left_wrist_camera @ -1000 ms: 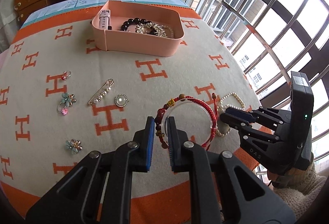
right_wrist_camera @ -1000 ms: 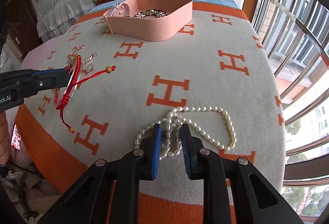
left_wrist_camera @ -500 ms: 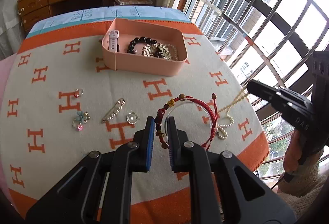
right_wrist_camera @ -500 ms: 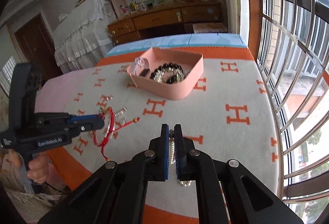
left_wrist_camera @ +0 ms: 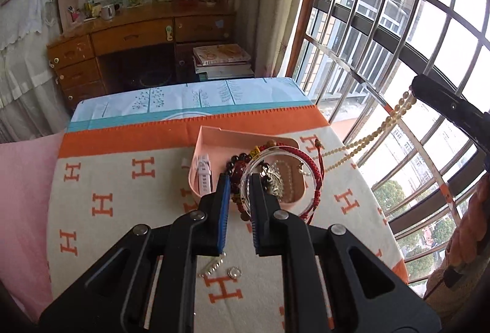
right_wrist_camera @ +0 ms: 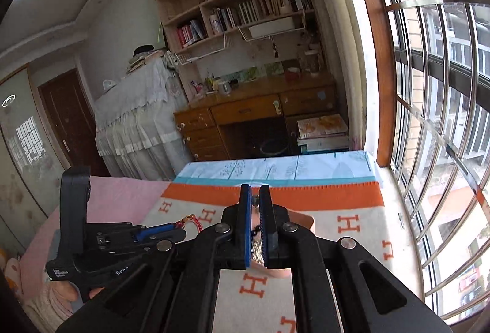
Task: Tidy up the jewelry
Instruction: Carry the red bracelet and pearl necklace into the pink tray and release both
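Observation:
My left gripper [left_wrist_camera: 238,180] is shut on a bunch of bracelets [left_wrist_camera: 306,160]: a clear bangle, a red cord bracelet and a dark bead strand. It holds them just above the pink tray [left_wrist_camera: 211,134], which contains a white watch [left_wrist_camera: 204,177] and other jewelry. My right gripper [right_wrist_camera: 255,190] is shut on a pearl necklace [left_wrist_camera: 382,123], which hangs in the air from its tip to the right of the tray. In the right wrist view only a bit of the necklace shows between the pads; the tray [right_wrist_camera: 301,218] is mostly hidden behind the gripper.
A pearl pin [left_wrist_camera: 212,265] and a round brooch [left_wrist_camera: 235,272] lie on the orange-and-cream H-pattern blanket [left_wrist_camera: 122,180] under my left gripper. A barred window is close on the right. A wooden desk and bookshelves stand beyond the bed's far end.
Both grippers rose and moved forward to the pink tray. The bracelets now hang over the tray and the pearl necklace is lifted fully off the blanket.

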`<state>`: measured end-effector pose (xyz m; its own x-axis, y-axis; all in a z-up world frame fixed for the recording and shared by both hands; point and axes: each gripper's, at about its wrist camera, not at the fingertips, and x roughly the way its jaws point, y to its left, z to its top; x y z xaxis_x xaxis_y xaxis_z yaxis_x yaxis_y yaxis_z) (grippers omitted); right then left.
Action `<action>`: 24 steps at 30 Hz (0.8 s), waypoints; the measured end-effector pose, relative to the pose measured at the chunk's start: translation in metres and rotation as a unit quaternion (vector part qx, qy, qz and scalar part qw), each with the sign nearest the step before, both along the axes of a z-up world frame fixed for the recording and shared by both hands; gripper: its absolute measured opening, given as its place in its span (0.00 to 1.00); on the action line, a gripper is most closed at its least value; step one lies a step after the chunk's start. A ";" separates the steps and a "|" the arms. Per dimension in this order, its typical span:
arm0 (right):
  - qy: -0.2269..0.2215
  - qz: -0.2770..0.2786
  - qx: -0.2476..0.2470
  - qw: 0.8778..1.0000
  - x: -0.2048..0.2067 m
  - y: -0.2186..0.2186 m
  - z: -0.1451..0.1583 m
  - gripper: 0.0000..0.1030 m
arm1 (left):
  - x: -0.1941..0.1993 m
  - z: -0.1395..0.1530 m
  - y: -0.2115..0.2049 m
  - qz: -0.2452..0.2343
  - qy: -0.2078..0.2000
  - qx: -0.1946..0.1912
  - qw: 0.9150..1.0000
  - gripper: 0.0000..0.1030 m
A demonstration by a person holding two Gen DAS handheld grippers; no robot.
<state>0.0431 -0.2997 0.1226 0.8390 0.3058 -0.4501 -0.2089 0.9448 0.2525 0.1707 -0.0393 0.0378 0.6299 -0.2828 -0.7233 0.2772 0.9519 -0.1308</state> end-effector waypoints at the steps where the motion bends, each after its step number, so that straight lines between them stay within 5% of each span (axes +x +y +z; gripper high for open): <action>1: 0.000 0.000 0.002 1.000 0.009 0.001 0.004 0.04 | 0.011 -0.001 -0.001 0.005 -0.001 0.004 1.000 0.10; 11: 0.043 -0.032 -0.012 0.998 0.111 0.017 -0.028 0.04 | 0.095 -0.072 -0.019 0.039 0.044 0.045 0.997 0.10; 24: 0.088 -0.045 -0.036 0.994 0.189 0.030 -0.110 0.05 | 0.114 -0.126 -0.033 0.025 0.077 0.065 0.995 0.11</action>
